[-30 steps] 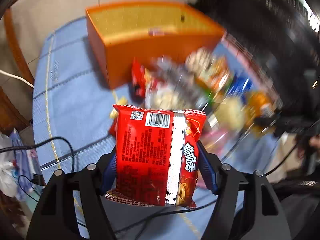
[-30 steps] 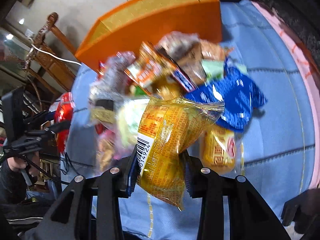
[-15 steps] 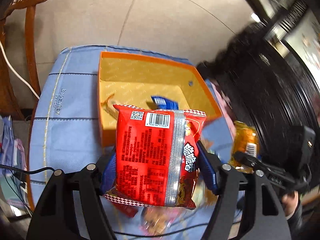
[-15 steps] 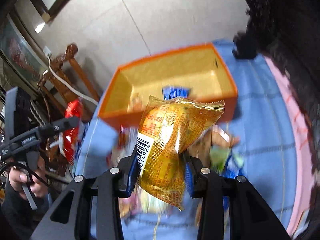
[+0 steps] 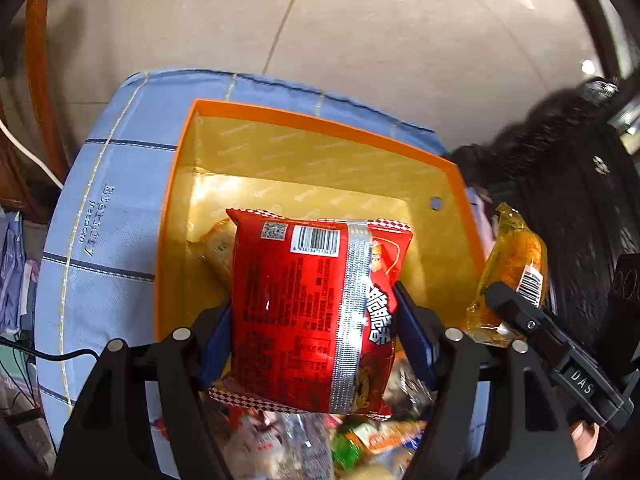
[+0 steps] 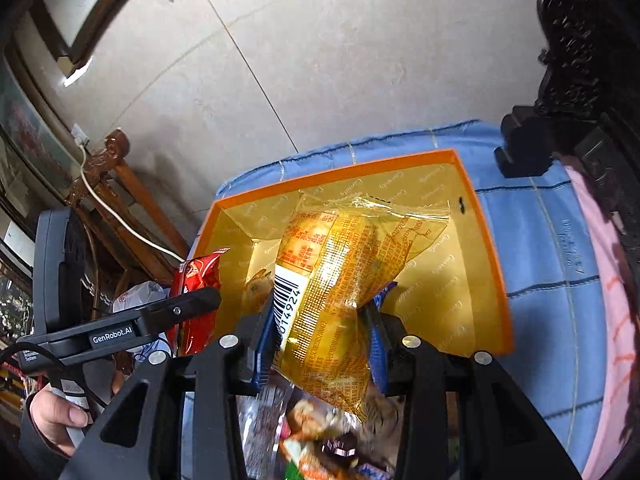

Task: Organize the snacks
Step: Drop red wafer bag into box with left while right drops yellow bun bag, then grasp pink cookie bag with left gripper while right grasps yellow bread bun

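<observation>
My left gripper [image 5: 312, 320] is shut on a red snack packet [image 5: 316, 304] with a barcode and a silver seam, held above the near part of the orange box [image 5: 320, 124]. My right gripper [image 6: 320, 320] is shut on a yellow see-through snack packet [image 6: 340, 280], also over the orange box [image 6: 492, 264]. The box has a gold lining and holds a pale packet [image 5: 218, 248] and a blue one [image 6: 386, 292], mostly hidden. Each view shows the other tool: the yellow packet [image 5: 516, 268] at right, the red packet [image 6: 196, 300] at left.
A pile of loose snacks [image 5: 320, 440] lies on the blue checked cloth [image 5: 100, 240] just in front of the box. Dark carved furniture [image 6: 580, 60] stands at the right, a wooden chair [image 6: 116, 184] with a white cable at the left. A hand [image 6: 56, 416] holds the left tool.
Both grippers rose from the snack pile and travelled forward with their packets to above the orange box. The box interior has come into view; the pile has dropped to the bottom edge.
</observation>
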Demonstrator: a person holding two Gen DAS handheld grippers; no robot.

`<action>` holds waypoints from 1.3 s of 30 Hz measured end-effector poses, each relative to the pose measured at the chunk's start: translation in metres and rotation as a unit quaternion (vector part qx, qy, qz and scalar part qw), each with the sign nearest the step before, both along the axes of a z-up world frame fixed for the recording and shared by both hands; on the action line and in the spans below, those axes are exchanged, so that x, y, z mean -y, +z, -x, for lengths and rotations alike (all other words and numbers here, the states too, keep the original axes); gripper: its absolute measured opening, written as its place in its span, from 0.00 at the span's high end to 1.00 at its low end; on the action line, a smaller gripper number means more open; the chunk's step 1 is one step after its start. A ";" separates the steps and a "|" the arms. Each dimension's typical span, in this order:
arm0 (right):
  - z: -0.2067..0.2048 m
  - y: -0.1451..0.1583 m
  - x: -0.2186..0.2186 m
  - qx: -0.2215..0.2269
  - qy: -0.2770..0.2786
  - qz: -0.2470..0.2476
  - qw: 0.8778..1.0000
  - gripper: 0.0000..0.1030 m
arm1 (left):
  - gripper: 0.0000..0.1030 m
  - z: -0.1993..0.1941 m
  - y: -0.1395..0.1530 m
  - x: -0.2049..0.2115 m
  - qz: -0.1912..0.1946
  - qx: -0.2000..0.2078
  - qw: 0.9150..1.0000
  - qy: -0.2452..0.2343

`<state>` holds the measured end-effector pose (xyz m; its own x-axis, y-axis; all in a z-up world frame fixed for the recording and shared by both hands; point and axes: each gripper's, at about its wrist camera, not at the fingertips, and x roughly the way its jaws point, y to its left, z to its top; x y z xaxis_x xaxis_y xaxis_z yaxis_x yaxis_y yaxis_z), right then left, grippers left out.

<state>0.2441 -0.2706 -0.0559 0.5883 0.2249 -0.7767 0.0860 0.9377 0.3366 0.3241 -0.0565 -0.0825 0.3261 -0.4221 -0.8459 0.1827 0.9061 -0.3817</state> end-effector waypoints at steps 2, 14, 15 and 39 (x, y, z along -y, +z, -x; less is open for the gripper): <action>-0.011 -0.012 0.004 -0.016 -0.014 0.002 1.000 0.57 | 0.24 -0.011 -0.007 -0.004 0.000 -0.008 1.000 0.013; 0.045 -0.023 0.001 -0.025 0.000 0.027 0.999 0.22 | 0.04 0.013 -0.022 -0.030 0.000 -0.033 0.999 -0.010; 0.056 -0.021 -0.001 -0.019 0.007 0.014 1.000 0.21 | 0.04 0.018 -0.021 -0.033 0.002 -0.029 0.999 -0.014; 0.248 -0.086 -0.023 -0.121 -0.075 0.052 0.989 0.14 | 0.04 0.170 -0.053 -0.095 -0.064 -0.064 0.994 -0.062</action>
